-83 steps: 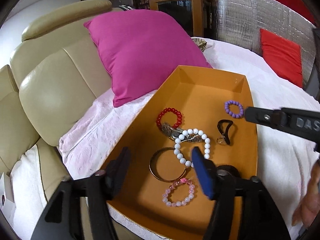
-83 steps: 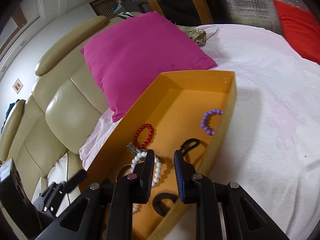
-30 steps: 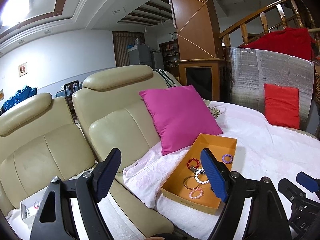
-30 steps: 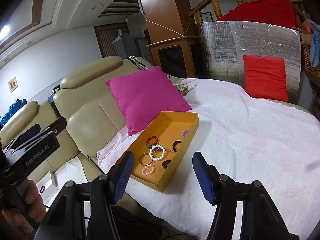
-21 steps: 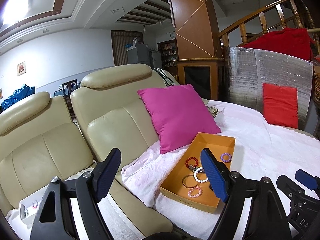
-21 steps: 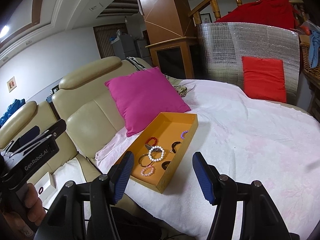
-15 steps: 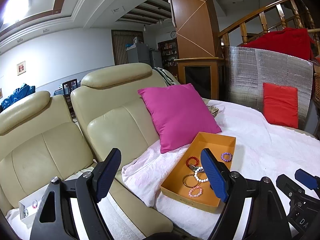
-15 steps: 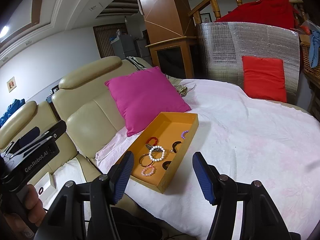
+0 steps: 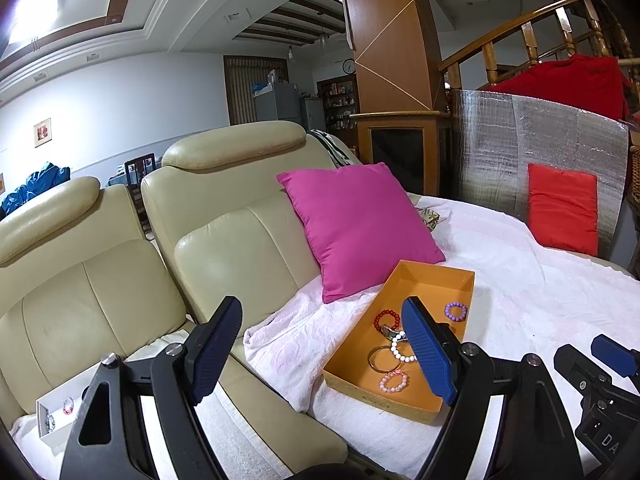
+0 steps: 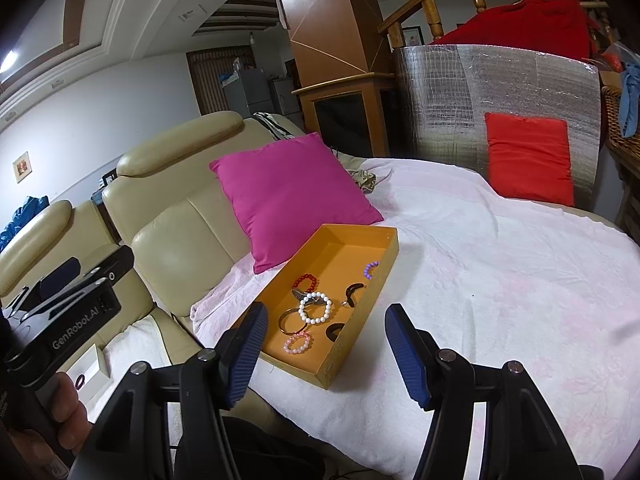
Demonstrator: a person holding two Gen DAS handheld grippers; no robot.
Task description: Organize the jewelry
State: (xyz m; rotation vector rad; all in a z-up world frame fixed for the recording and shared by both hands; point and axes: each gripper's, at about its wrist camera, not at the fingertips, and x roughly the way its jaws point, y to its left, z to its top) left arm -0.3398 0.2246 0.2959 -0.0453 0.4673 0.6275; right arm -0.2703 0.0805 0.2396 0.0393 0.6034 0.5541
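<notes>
cream sofa with white cloth; orange tray on it holds the bracelets; left gripper and right gripper gape empty, well back; sorting looks done or paused; next move would need a fresh approach.

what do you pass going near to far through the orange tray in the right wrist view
pink bead bracelet → white bead bracelet → red bead bracelet → purple bead bracelet, then the bare far end of the orange tray.

Glossy cream leather sofa, matt orange cardboard tray
</notes>
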